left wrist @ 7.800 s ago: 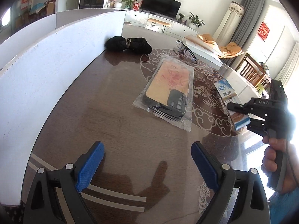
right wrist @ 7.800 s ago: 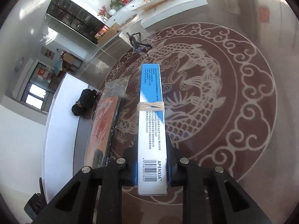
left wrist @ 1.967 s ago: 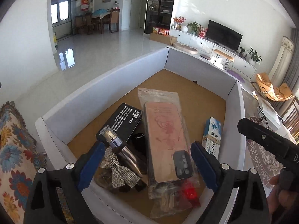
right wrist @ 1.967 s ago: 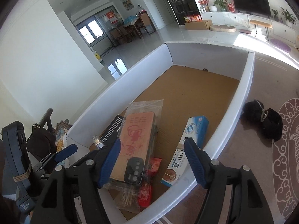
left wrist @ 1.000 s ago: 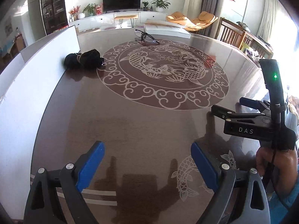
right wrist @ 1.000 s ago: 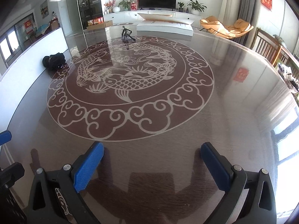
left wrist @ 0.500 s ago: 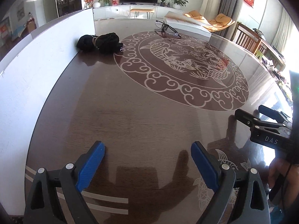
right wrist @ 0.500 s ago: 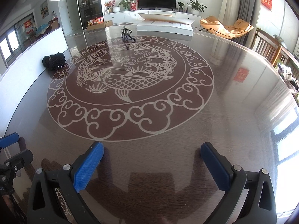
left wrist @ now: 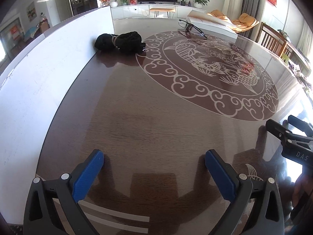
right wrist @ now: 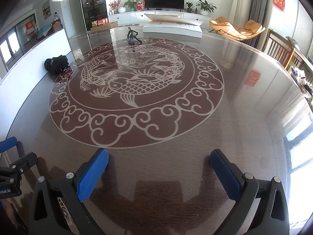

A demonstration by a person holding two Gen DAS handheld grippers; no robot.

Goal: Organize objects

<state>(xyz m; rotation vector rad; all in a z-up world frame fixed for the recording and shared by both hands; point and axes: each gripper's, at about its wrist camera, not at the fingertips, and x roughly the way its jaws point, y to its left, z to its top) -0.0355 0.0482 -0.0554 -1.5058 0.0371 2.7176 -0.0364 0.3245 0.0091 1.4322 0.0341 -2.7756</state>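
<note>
A black bundle tied with a band (left wrist: 119,42) lies on the dark round table next to the white box wall (left wrist: 39,74); it also shows in the right wrist view (right wrist: 56,62). A pair of glasses (left wrist: 192,28) lies at the far side of the table, and shows in the right wrist view (right wrist: 133,35). My left gripper (left wrist: 153,168) is open and empty above the table's near edge. My right gripper (right wrist: 159,166) is open and empty, level with it on the right; it shows in the left wrist view (left wrist: 287,129).
The table (right wrist: 244,129) has a pale fish and cloud pattern in its middle. A white flat box (left wrist: 213,24) lies at the far edge. The white box wall runs along the left side (right wrist: 37,47). Wooden chairs (right wrist: 281,47) stand on the right.
Both grippers have come back from over the white box to the table's near edge. In the last second the left one has turned slightly left toward the box wall; the right one has held still.
</note>
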